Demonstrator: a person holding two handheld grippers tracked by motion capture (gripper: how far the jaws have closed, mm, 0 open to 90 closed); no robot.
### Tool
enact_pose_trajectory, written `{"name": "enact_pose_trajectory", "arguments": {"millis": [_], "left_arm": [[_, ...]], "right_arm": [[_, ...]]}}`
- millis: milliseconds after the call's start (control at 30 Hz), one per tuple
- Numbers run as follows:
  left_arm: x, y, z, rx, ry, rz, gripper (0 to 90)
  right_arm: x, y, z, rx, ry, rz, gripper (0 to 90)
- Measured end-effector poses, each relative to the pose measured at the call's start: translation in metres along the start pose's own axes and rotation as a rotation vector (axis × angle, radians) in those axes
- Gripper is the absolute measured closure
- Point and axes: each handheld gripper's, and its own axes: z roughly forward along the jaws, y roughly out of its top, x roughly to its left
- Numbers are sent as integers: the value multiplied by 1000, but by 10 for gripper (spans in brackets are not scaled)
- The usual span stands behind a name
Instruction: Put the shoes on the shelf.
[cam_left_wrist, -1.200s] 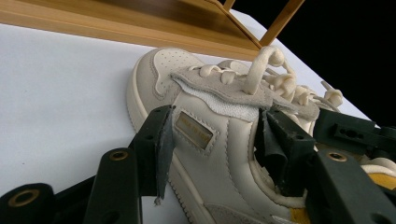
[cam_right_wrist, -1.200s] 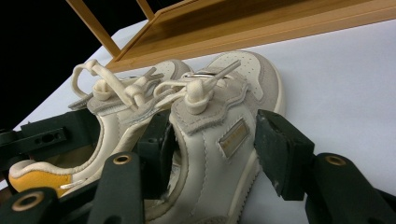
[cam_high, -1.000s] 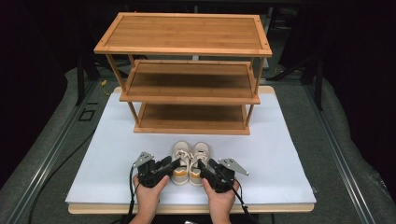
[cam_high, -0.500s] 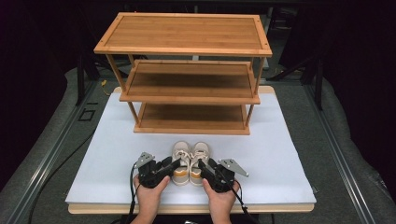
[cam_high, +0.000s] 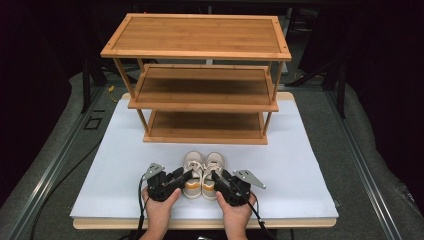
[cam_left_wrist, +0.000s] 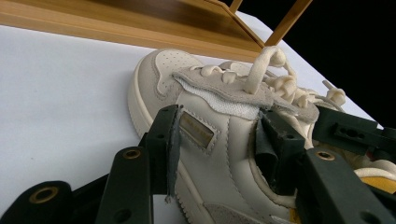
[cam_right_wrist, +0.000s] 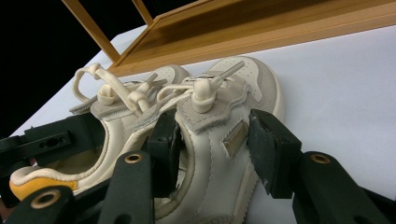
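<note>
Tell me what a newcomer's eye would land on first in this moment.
Probably the three-tier wooden rack, standing at the far side of the white table. Next, the pair of cream shoes side by side in front of it, toes toward the rack. The left gripper and right gripper each straddle one shoe from the near side, fingers against its sides.

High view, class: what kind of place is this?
Probably a staged recording bench, not a home: a white board set before dark drapes, holding just a bamboo shoe rack and one pair of small sneakers.
</note>
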Motion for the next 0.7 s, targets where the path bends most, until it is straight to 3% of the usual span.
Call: {"name": "enact_pose_trajectory", "arguments": {"millis": [67, 100, 167, 200, 233, 267, 367, 400, 567, 700], "left_arm": [[0, 1, 0, -5, -1, 0, 537], [-1, 2, -1, -6, 0, 0, 537], [-2, 4, -2, -8, 0, 3, 537], [-3, 5, -2, -8, 1, 3, 537], [-3, 7, -3, -9, 1, 5, 537], [-4, 8, -3, -13, 0, 5, 537], [-5, 12, -5, -19, -2, 1, 537], [-6, 14, -6, -20, -3, 3, 536], [-8, 21, -9, -19, -5, 7, 536], [-11, 28, -12, -35, -15, 2, 536]], "right_arm": [[1, 2, -1, 9, 9, -4, 549], [2, 3, -1, 4, -10, -9, 549], [2, 6, -2, 7, 11, -14, 547], [4, 7, -1, -5, -14, -17, 547], [4, 8, -2, 5, 16, -17, 547], [5, 9, -2, -6, -14, -19, 546], [8, 13, -3, -10, -17, -27, 545], [8, 15, -4, -15, 1, -29, 545], [12, 21, -7, -19, -8, -39, 544], [14, 28, -10, -25, 10, -38, 542]]}}
